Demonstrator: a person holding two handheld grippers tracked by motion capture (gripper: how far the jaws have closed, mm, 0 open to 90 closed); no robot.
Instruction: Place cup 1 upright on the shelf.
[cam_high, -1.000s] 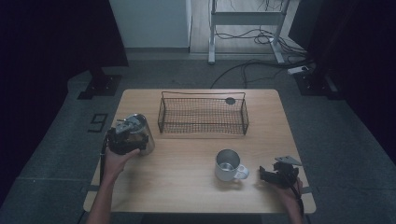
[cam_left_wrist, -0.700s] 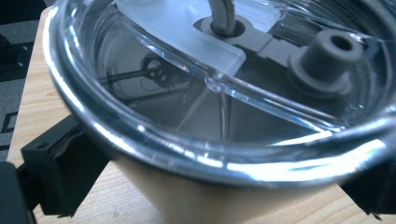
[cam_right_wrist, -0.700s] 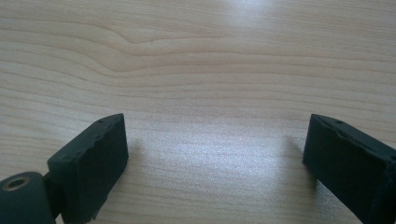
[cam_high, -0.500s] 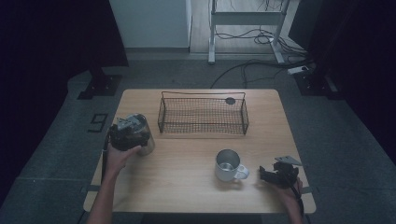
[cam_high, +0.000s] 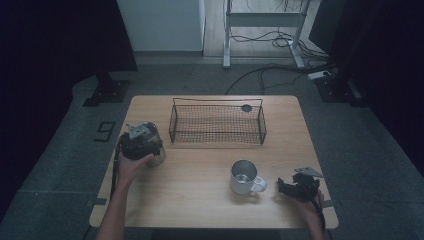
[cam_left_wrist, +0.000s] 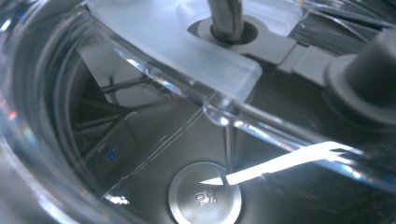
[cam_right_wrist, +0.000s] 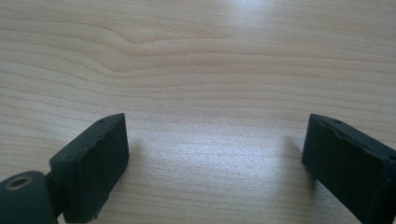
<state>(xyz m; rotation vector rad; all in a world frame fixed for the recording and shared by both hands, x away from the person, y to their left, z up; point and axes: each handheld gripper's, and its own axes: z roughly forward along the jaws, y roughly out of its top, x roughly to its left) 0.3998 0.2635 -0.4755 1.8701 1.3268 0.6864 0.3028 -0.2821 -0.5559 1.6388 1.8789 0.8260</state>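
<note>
At the left edge of the light wooden table (cam_high: 200, 200), the left gripper (cam_high: 137, 145) sits on a round vessel of clear glass and shiny steel (cam_high: 152, 145). From the high view the vessel seems to stand upright, its long axis vertical, but the gripper and the hand cover most of it, so its exact shape is hard to make out. In the left gripper view the camera looks closely into it: a round steel bottom with a small stamped mark (cam_left_wrist: 205, 196), a curved glass wall and a whitish plastic part (cam_left_wrist: 187, 42) with a metal rod going through it. The jaws of this gripper are not visible, so I cannot tell if it clenches the vessel or only rests on it.

The right gripper (cam_high: 298, 187) lies low at the near right side of the table, its jaws wide apart over bare wood and grasping nothing. Just left of it stands a steel mug (cam_high: 243, 176), its handle pointing right and near. A black wire basket (cam_high: 217, 122) stands at the far middle.
</note>
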